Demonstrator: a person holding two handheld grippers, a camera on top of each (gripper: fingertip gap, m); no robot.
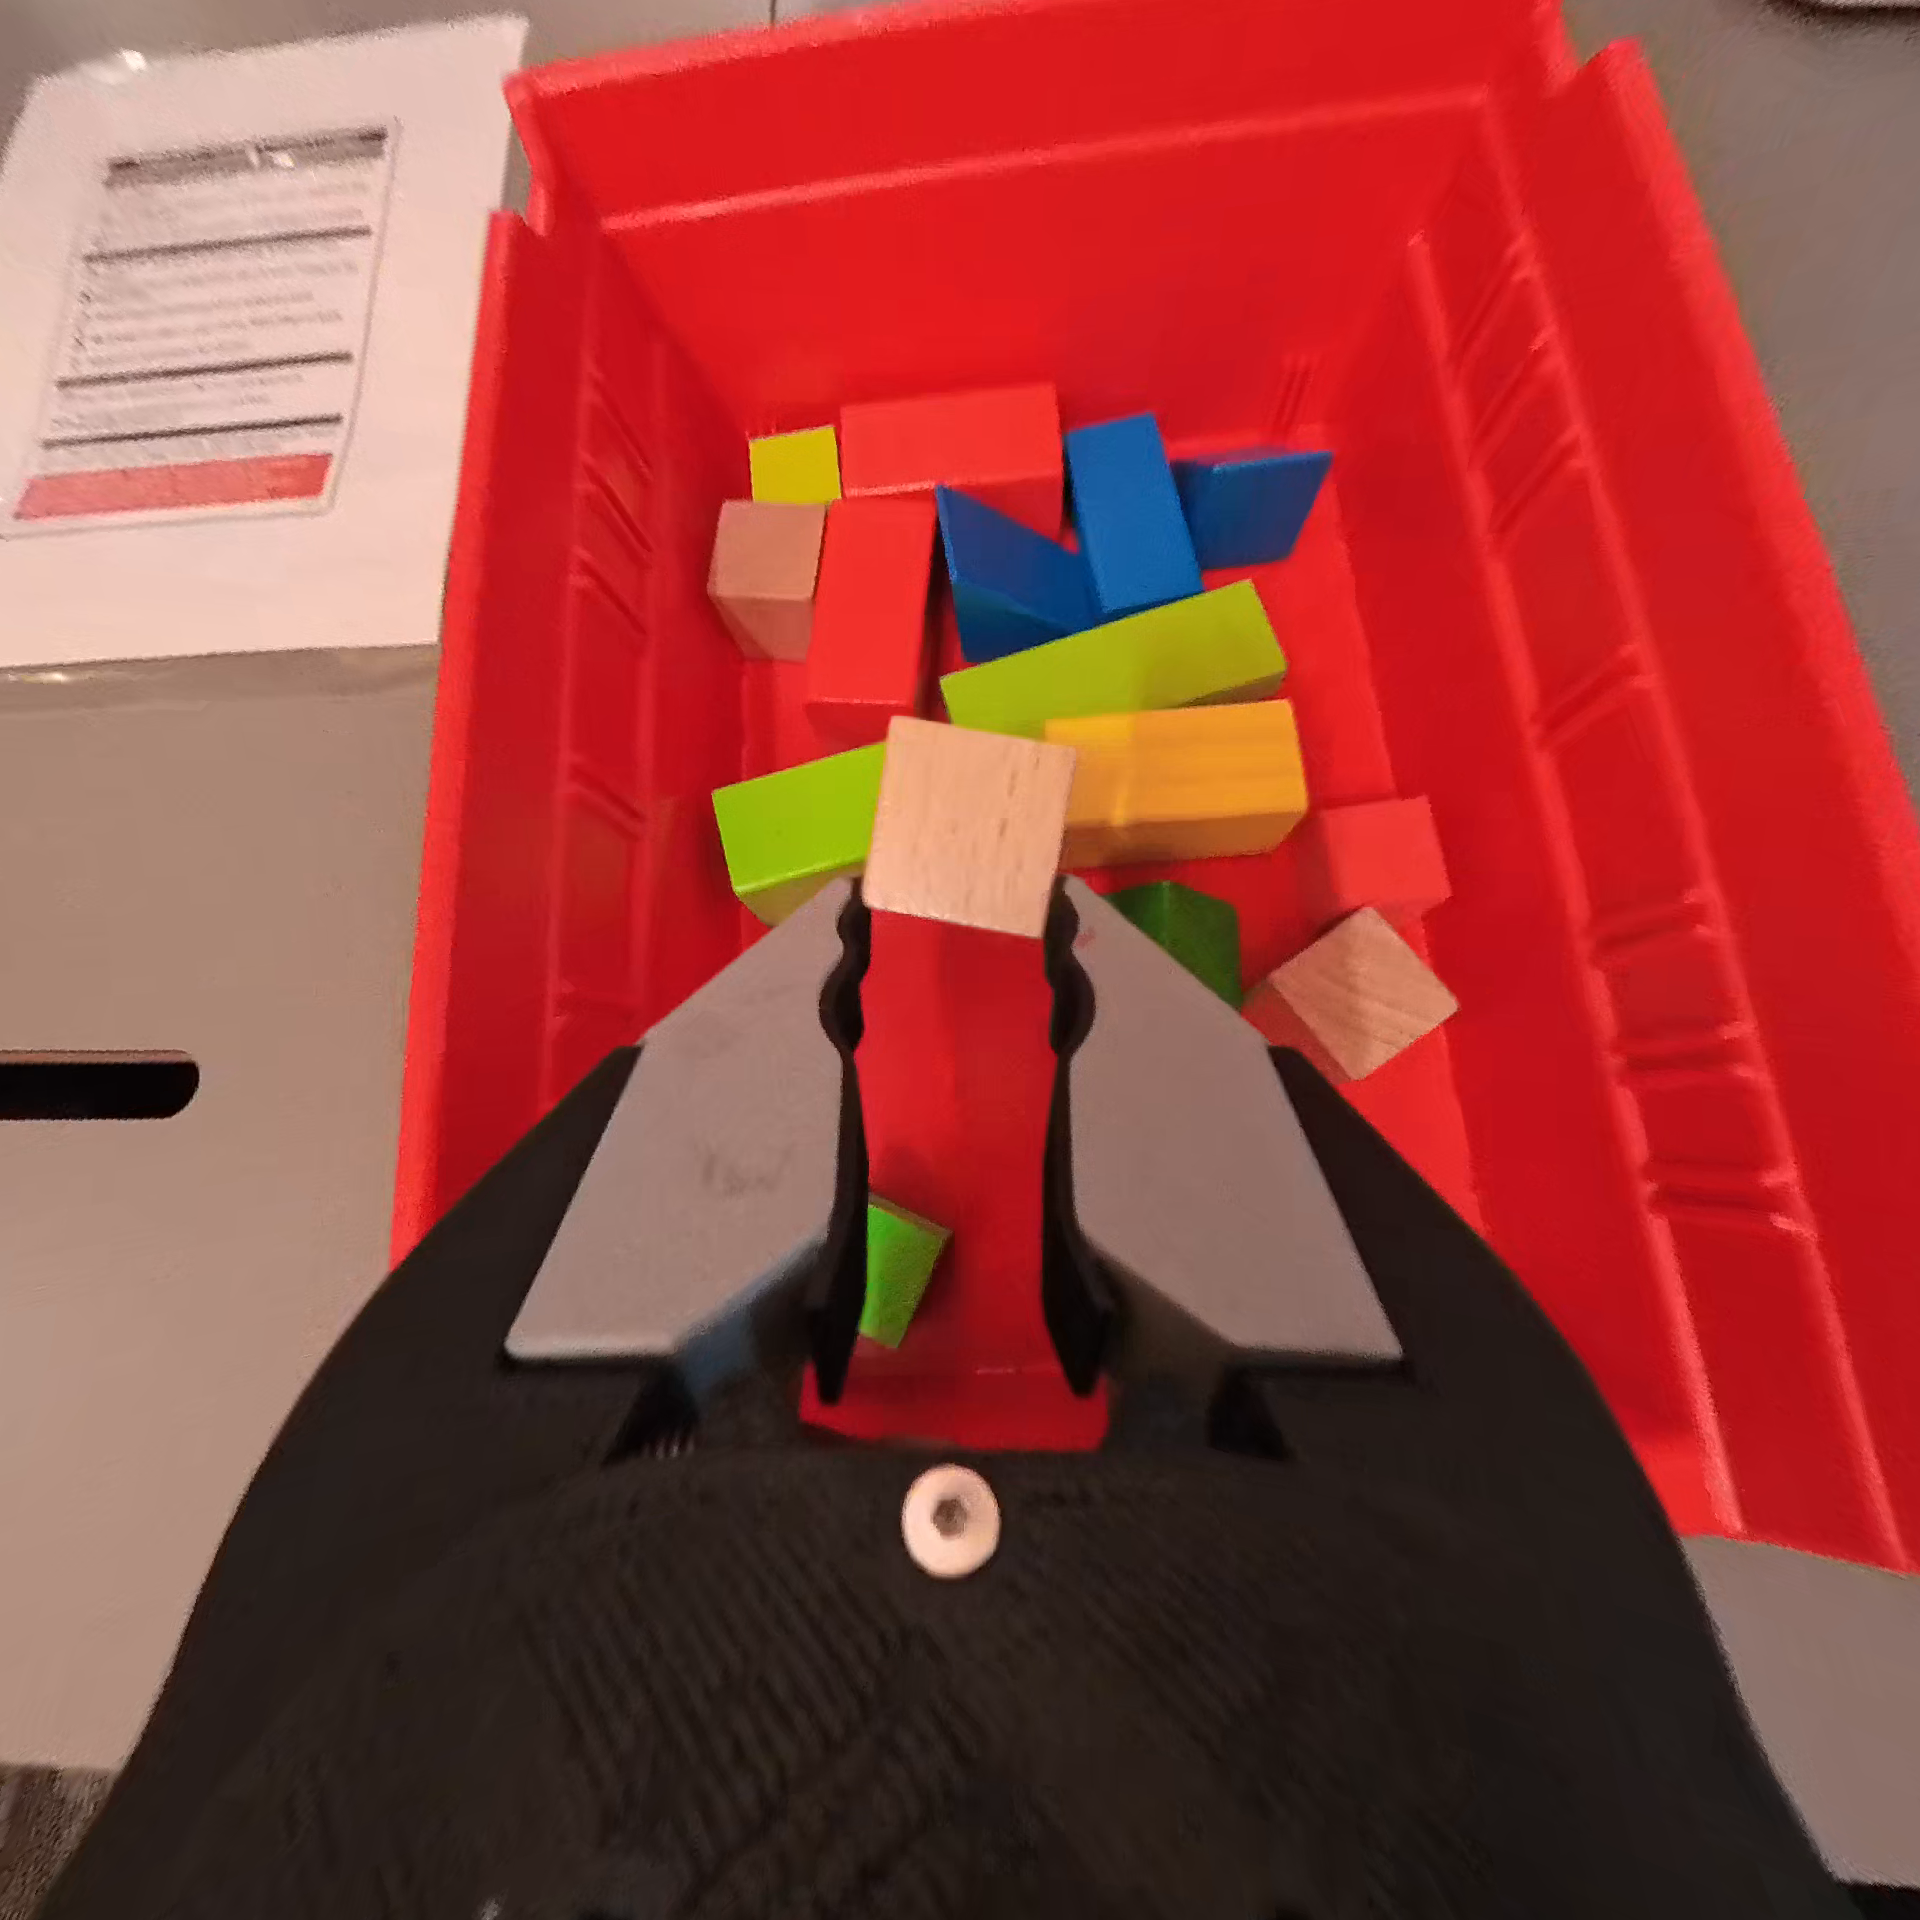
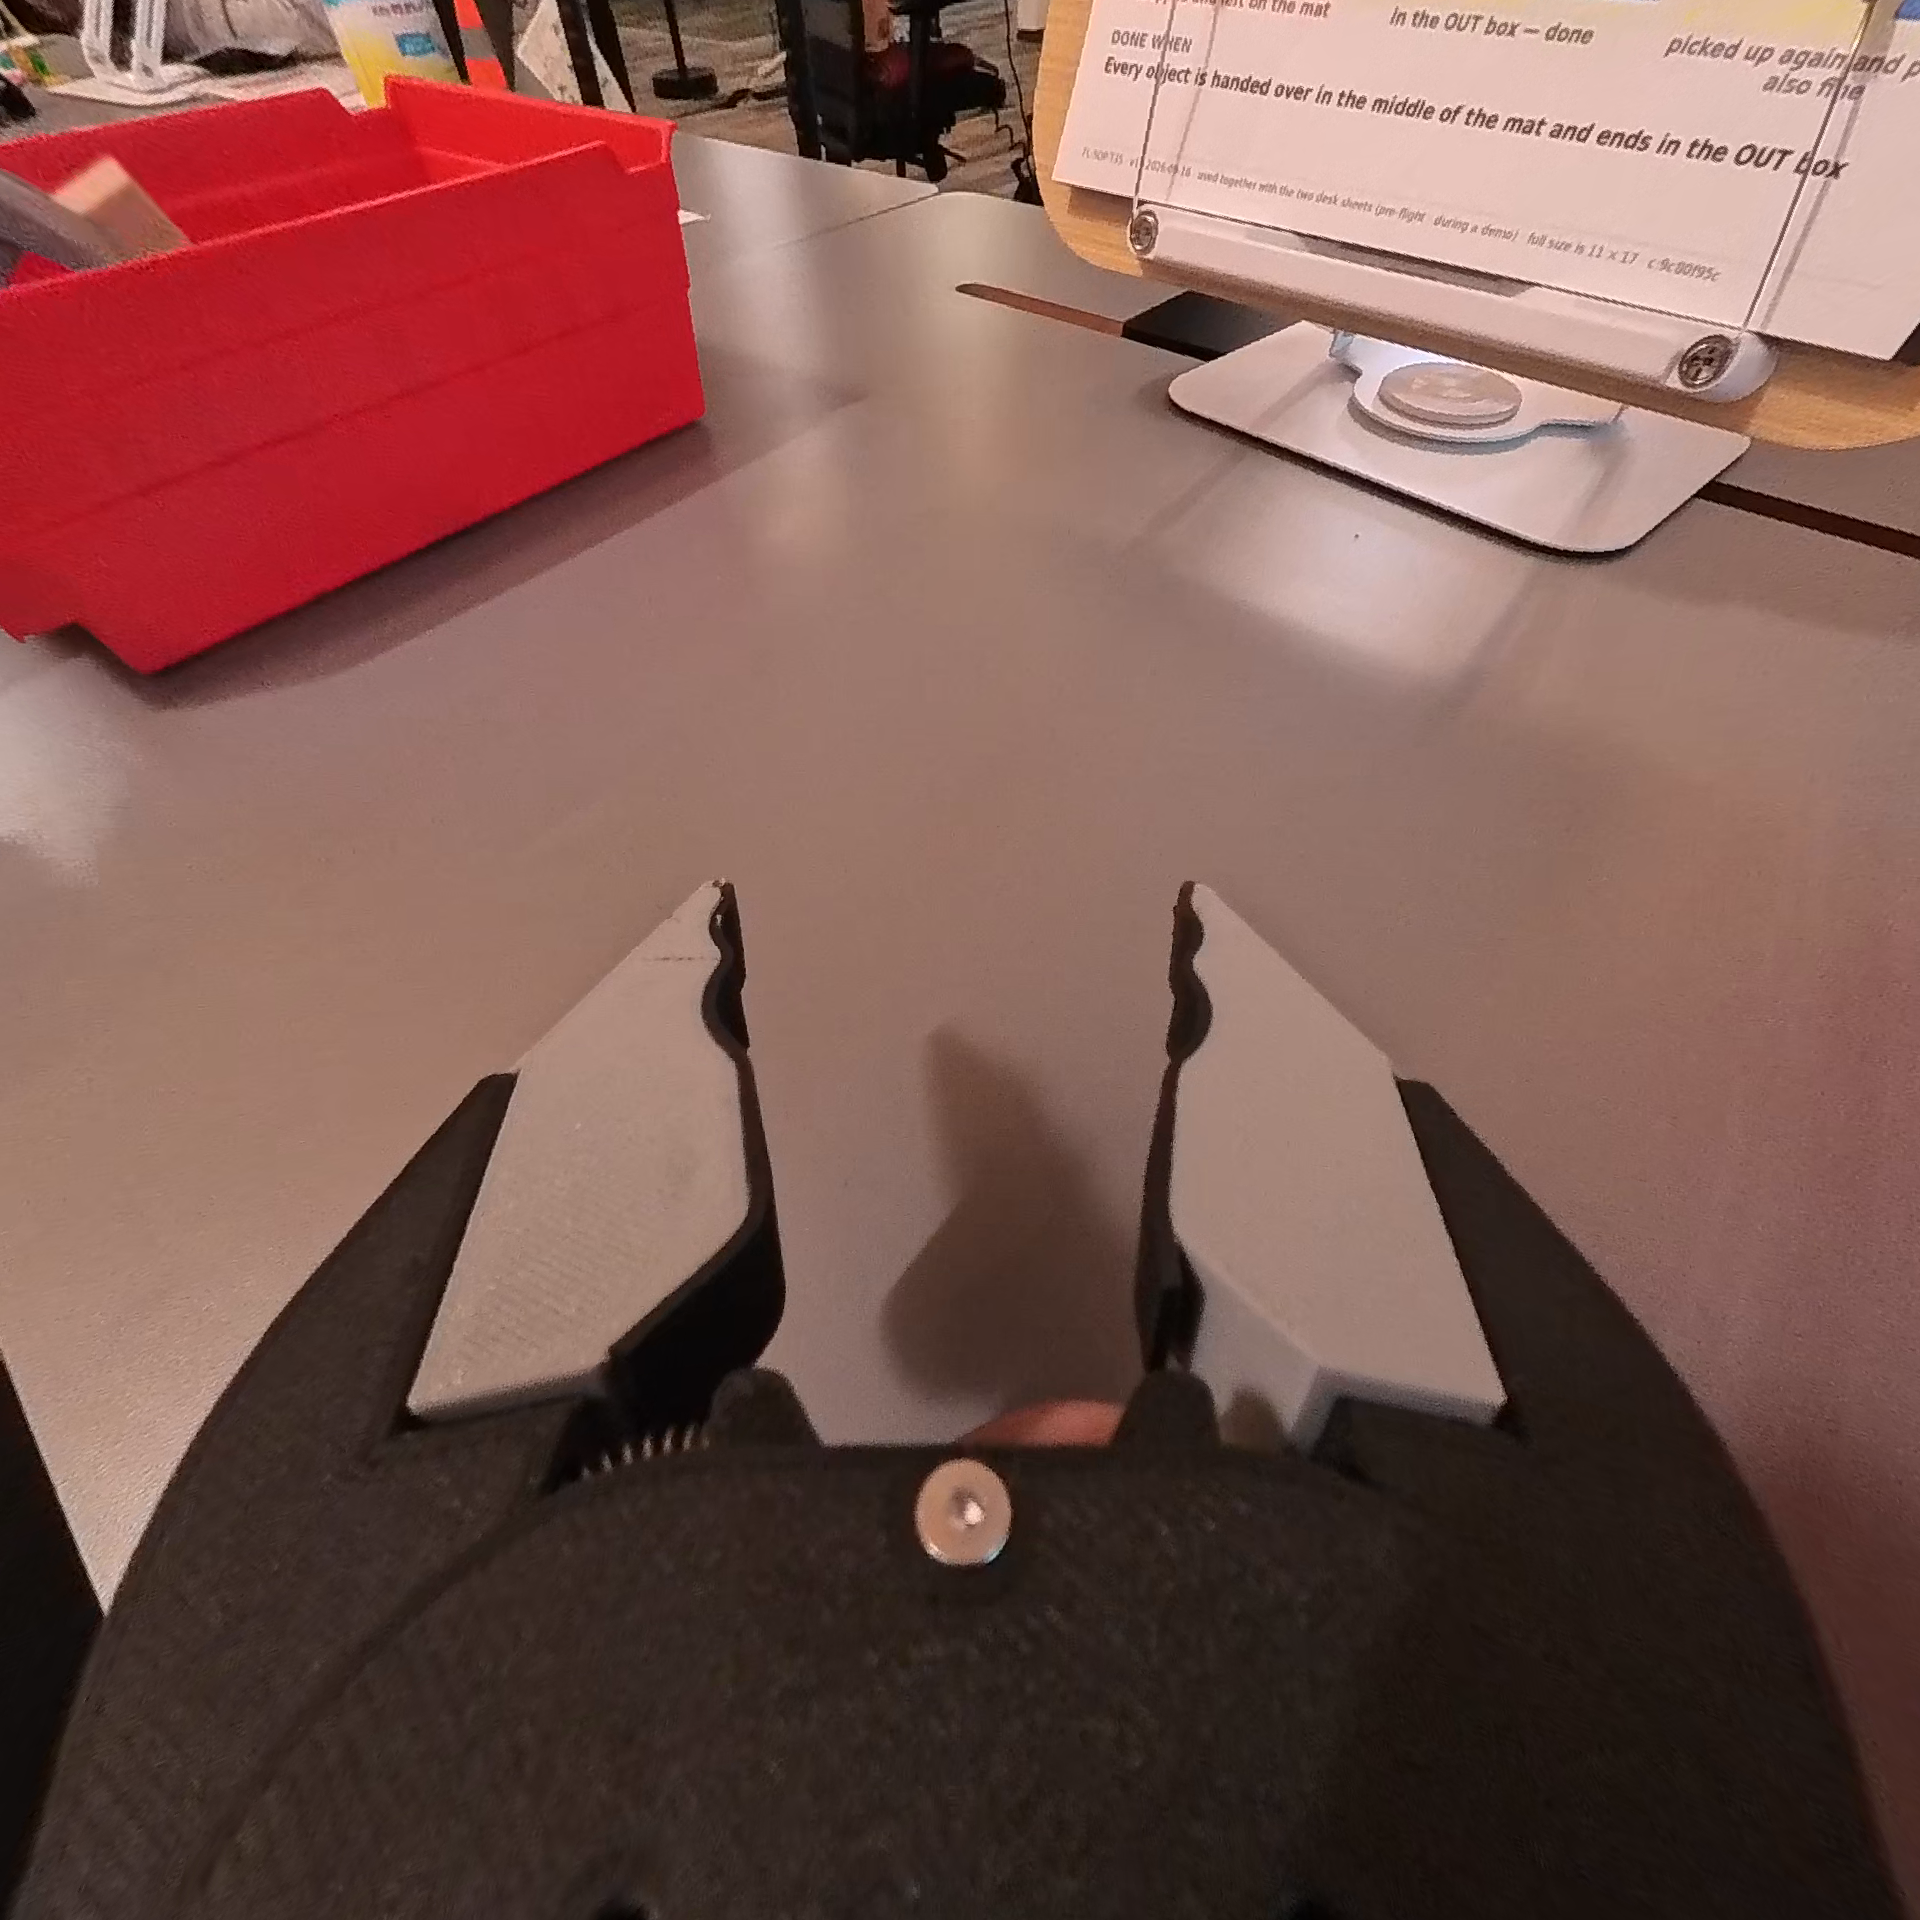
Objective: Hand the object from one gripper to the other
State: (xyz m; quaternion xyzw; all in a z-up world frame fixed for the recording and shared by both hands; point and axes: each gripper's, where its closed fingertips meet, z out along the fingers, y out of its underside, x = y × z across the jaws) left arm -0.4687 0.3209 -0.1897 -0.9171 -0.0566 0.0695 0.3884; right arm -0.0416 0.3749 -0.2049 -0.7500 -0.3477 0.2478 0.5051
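Note:
My left gripper [image 1: 954,896] is shut on a plain wooden cube [image 1: 966,826], pinched at the fingertips and held above the red bin [image 1: 1621,623]. Several coloured wooden blocks lie in the bin below, among them a yellow block [image 1: 1195,774], blue blocks [image 1: 1127,520] and another plain cube [image 1: 1351,992]. In the right wrist view the same bin [image 2: 343,384] stands at the far left, with the left gripper's finger [image 2: 42,223] and its cube [image 2: 114,203] above it. My right gripper [image 2: 954,894] is open and empty over the grey table.
A printed white sheet [image 1: 229,343] lies on a grey box left of the bin. In the right wrist view an instruction sheet on a metal stand [image 2: 1455,436] stands at the back right, on the grey tabletop [image 2: 935,675]. The gap from one gripper's tips to the other's is roughly 45 cm. My right tips are about 35 cm from the yellow block [image 1: 1195,774], my left tips only 6 cm.

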